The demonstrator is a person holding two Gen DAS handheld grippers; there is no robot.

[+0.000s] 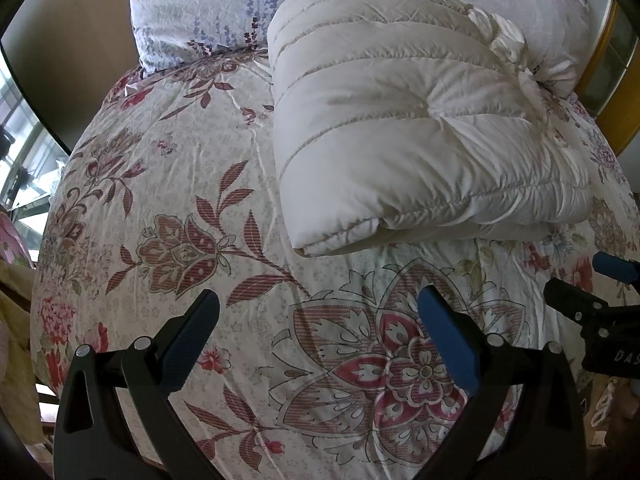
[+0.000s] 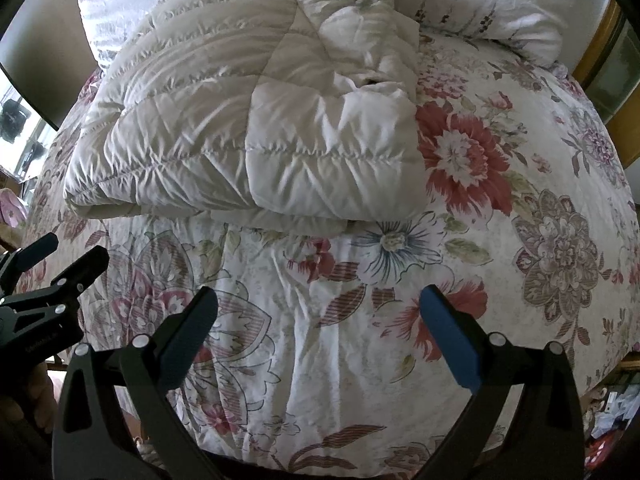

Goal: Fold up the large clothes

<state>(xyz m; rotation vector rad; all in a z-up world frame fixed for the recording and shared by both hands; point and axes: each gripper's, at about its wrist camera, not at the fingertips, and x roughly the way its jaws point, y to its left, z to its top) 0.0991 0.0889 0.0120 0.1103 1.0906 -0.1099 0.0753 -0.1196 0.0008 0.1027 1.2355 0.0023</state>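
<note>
Nearest, the left gripper (image 1: 318, 310) and right gripper (image 2: 318, 308) hover with jaws spread wide and empty over the floral bedspread (image 1: 192, 208), seemingly drawn back because the white quilted garment (image 1: 404, 128) beyond lies folded before the pillows (image 1: 200, 4).
</note>
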